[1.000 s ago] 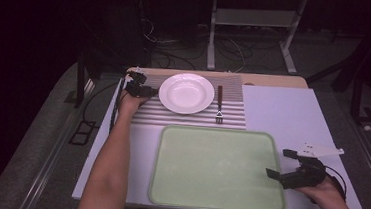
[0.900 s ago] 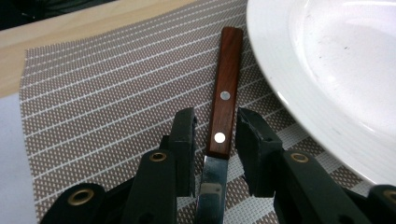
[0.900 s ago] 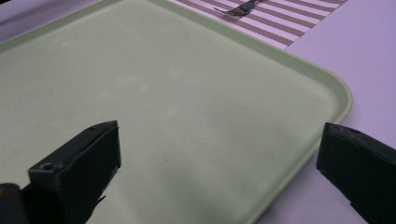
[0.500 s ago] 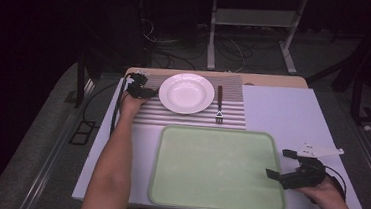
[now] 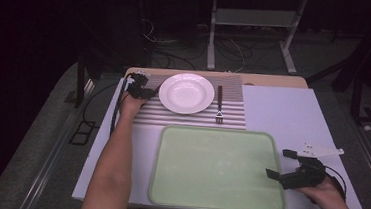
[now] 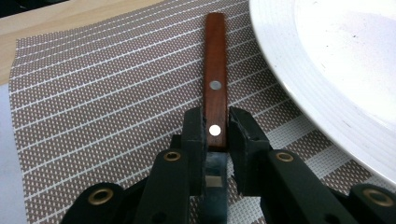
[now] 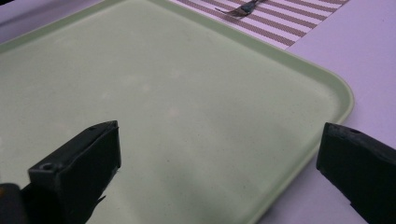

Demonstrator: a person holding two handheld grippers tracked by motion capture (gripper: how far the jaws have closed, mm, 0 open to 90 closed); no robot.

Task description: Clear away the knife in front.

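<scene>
My bench (image 5: pixel 278 117) is covered in pale lilac, with a bare wooden strip along its far edge, and it stands on grey carpet in a dark room; cables lie on the floor beyond it, near a light metal frame (image 5: pixel 252 27). At the far left, my left hand-held gripper (image 5: pixel 138 89) sits on the striped brown-and-white placemat (image 5: pixel 182 118), clenched on a knife (image 6: pixel 215 100): in the left gripper view the jaws pinch the brown wooden handle near its lower rivet, the handle lying flat on the mat and pointing away from me, its blade end hidden under the jaws. From above, the knife itself is too small and too covered by my hand to make out. Just to its right stands a white plate (image 5: pixel 187 92), cut off by the edge in the left gripper view, and right of the plate a fork (image 5: pixel 219 104) with a dark handle lies on the mat, tines toward me. Nearer me is a pale green tray (image 5: pixel 218 170). At the right, my right hand-held gripper (image 5: pixel 285 165) hangs over the tray's right rim with its jaws spread wide and nothing between them; a white tag-like piece (image 5: pixel 320 150) lies just beyond it, too small to identify. I can read no writing or labels anywhere.
</scene>
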